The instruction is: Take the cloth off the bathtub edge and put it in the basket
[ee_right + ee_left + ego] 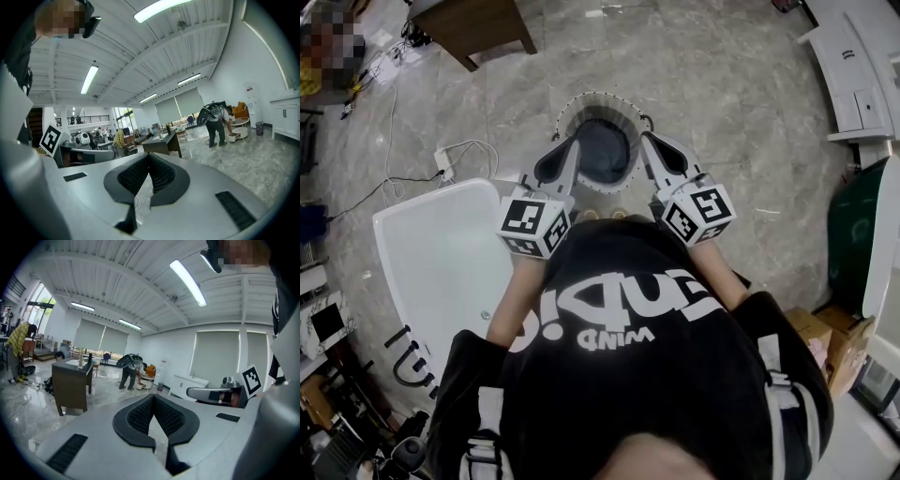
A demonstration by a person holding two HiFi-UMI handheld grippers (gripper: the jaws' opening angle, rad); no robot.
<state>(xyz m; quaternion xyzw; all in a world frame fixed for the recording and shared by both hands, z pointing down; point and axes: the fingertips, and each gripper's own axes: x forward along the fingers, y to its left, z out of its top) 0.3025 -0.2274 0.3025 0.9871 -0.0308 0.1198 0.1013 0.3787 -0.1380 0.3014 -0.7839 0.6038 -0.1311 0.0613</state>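
Observation:
A round wire basket stands on the marble floor ahead of me. A dark grey cloth lies inside it. The white bathtub is at my left, and I see no cloth on its edge. My left gripper and right gripper are held up side by side over the basket's near rim. Both are shut, with nothing between the jaws. In the left gripper view the gripper points level into the room. In the right gripper view the other gripper does the same.
A brown wooden table stands far left on the floor, with a power strip and cables near the tub. White cabinets, a green bin and cardboard boxes line the right side. A person bends over across the room.

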